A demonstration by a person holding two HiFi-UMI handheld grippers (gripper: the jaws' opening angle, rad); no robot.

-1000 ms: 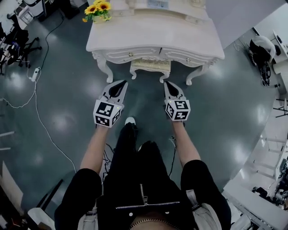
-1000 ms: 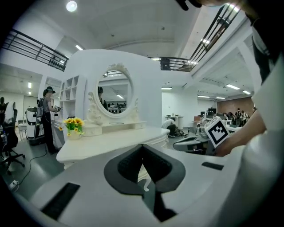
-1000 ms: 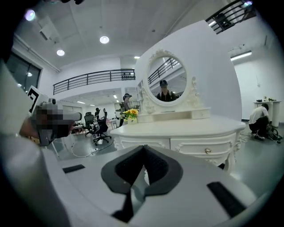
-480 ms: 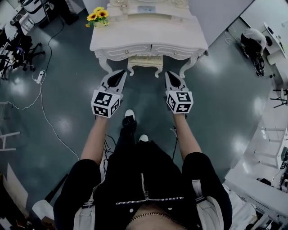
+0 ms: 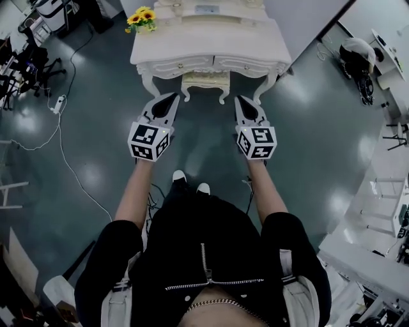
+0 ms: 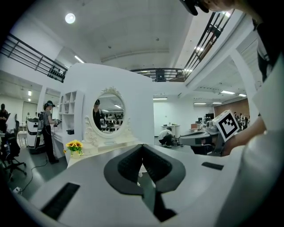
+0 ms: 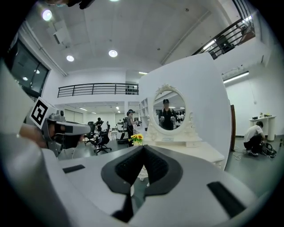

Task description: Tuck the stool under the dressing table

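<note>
Stool (image 5: 206,80) under dressing table (image 5: 211,48), sunflowers (image 5: 142,16) in corner pot (image 5: 141,27), left tool (image 5: 174,98) and right tool (image 5: 238,99) closed, empty

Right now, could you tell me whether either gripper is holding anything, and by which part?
Nothing is held. The left gripper and the right gripper are both shut and empty, short of the stool under the dressing table.
</note>
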